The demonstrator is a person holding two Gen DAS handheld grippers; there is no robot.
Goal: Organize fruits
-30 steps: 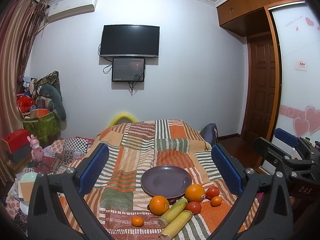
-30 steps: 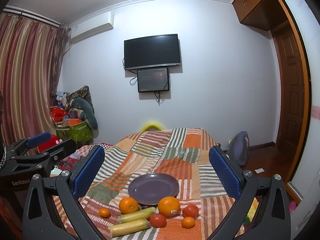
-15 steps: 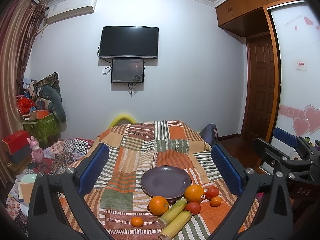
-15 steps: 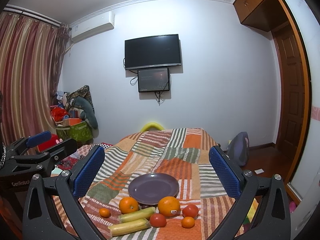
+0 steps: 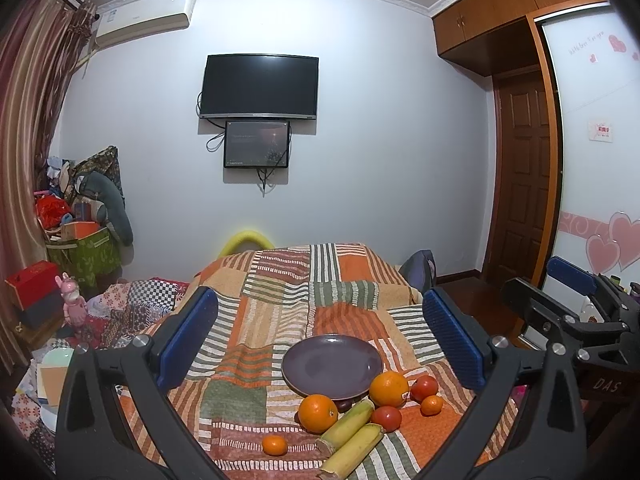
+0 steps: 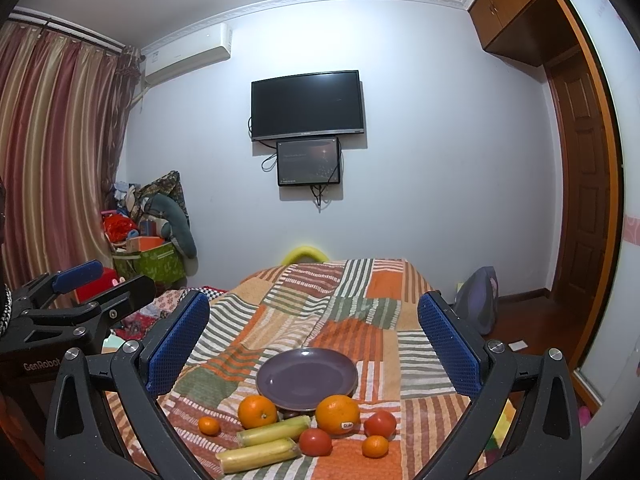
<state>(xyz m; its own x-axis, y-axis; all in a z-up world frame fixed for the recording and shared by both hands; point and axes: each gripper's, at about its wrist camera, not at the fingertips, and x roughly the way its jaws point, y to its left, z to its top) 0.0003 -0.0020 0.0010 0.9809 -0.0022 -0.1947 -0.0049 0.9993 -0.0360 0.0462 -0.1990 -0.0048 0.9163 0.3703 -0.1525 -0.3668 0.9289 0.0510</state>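
An empty purple plate [image 5: 331,365] [image 6: 307,376] sits on the striped patchwork cloth [image 5: 280,320]. In front of it lie two big oranges [image 5: 318,413] [image 5: 389,389], two small tangerines [image 5: 274,445] [image 5: 432,405], two red tomatoes [image 5: 424,387] [image 5: 386,418] and two yellow corn cobs [image 5: 347,427] [image 5: 352,454]. A small dark fruit [image 6: 291,414] is half hidden under the plate's near rim. My left gripper [image 5: 320,340] and right gripper [image 6: 312,340] are both open and empty, held above and short of the fruits.
The cloth-covered surface [image 6: 352,292] drops off at the right to a wooden floor with a grey bag [image 6: 478,300]. Clutter, boxes and a pink toy [image 5: 74,304] fill the left side. The other gripper shows at each view's edge [image 5: 576,312] [image 6: 76,300].
Both grippers have barely moved; the views shifted only slightly. Nothing on the cloth has changed place.
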